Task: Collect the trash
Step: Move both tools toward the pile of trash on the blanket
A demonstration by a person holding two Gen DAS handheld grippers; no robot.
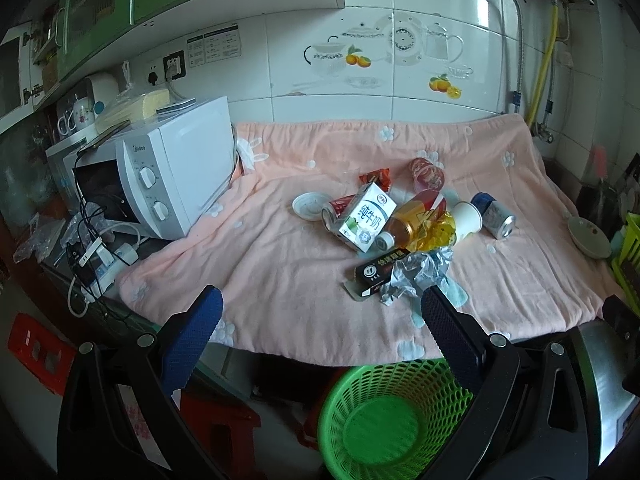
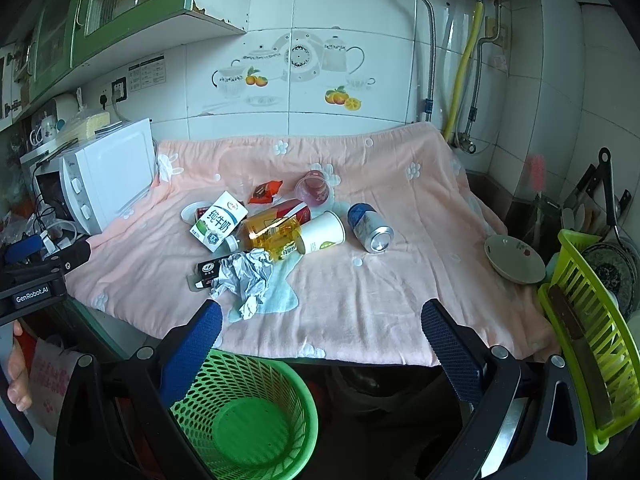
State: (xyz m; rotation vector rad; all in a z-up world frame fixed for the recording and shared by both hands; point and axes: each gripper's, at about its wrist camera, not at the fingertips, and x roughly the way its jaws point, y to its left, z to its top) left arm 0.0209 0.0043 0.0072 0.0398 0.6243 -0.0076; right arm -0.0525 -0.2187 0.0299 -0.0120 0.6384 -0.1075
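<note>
A pile of trash lies on the pink cloth (image 1: 304,272) (image 2: 380,292): a milk carton (image 1: 366,216) (image 2: 219,220), a yellow bottle (image 1: 416,220) (image 2: 272,236), a white paper cup (image 1: 468,218) (image 2: 322,232), a blue can (image 1: 496,216) (image 2: 370,228), crumpled foil (image 1: 416,272) (image 2: 244,276) and a black box (image 1: 378,272) (image 2: 208,268). An empty green basket (image 1: 388,420) (image 2: 248,420) stands on the floor below the counter edge. My left gripper (image 1: 322,312) and right gripper (image 2: 322,320) are open and empty, held short of the pile above the basket.
A white microwave (image 1: 176,172) (image 2: 104,176) stands at the left with cables beside it. A bowl (image 1: 588,236) (image 2: 514,258) and a green dish rack (image 2: 588,340) are at the right. Red stools (image 1: 36,352) stand on the floor.
</note>
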